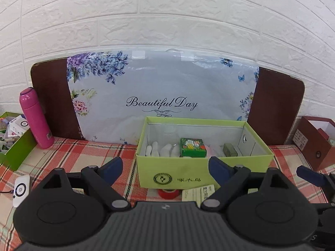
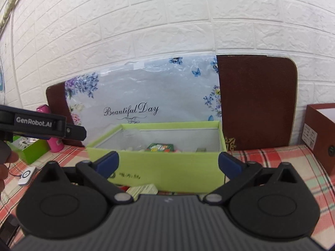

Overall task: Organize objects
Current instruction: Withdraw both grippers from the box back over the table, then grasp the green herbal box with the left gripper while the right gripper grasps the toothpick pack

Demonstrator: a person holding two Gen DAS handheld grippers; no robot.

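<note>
Two light-green open boxes sit on the plaid counter: one in the middle (image 1: 201, 173) and one at the left edge (image 1: 18, 146). One dark red box (image 1: 312, 144) stands at the right. There is one pink bottle (image 1: 35, 118), one red tape roll (image 1: 168, 193), one white round-buttoned device (image 1: 21, 188) and one paper card (image 1: 197, 193). Inside the middle box lies one green printed carton (image 1: 192, 147); the white items beside it are too unclear to count. One floral bag (image 1: 161, 96) leans against the wall.

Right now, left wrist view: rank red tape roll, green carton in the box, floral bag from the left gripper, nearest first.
From the left gripper:
1. Red tape roll, on the cloth before the box.
2. Green carton, inside the green box.
3. Floral bag, behind the box.
</note>
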